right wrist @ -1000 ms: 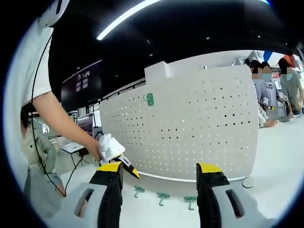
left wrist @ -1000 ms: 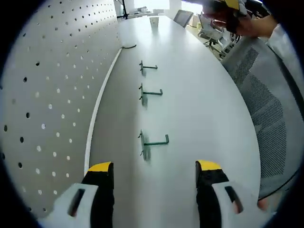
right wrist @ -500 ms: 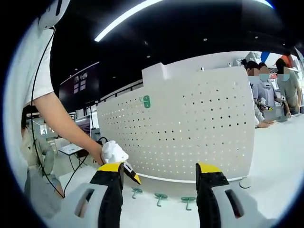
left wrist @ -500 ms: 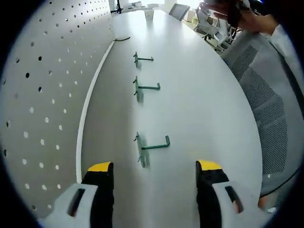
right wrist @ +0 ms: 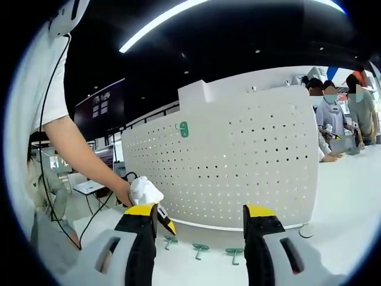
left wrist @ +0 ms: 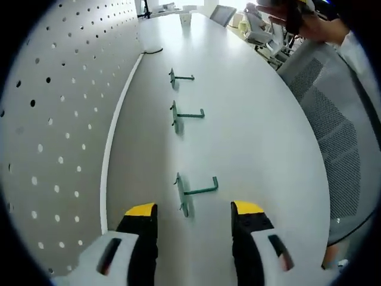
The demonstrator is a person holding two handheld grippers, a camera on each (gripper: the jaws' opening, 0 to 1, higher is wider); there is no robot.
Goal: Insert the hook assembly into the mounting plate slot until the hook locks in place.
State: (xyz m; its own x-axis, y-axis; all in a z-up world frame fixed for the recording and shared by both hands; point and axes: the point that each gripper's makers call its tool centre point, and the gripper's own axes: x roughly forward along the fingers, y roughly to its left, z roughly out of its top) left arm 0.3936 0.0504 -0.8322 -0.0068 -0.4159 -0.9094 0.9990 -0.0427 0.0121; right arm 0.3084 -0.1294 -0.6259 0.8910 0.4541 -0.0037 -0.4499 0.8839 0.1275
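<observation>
Green hooks (left wrist: 189, 192) lie loose on the table (left wrist: 256, 131), none gripped; both left gripper (left wrist: 193, 210) and right gripper (right wrist: 199, 211) stand apart, pegboard (right wrist: 238, 167) insertion not begun

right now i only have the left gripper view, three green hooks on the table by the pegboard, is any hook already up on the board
Observer: Yes. The right gripper view shows one green hook already mounted high on the pegboard.
Operator: where's my left gripper relative to the board
Observer: The left gripper sits low at the board's left end, held in a person's hand.
Operator: is the right gripper holding anything
Observer: No. The right gripper is open with nothing between its jaws, aimed at the board's face above the three hooks on the table.
</observation>
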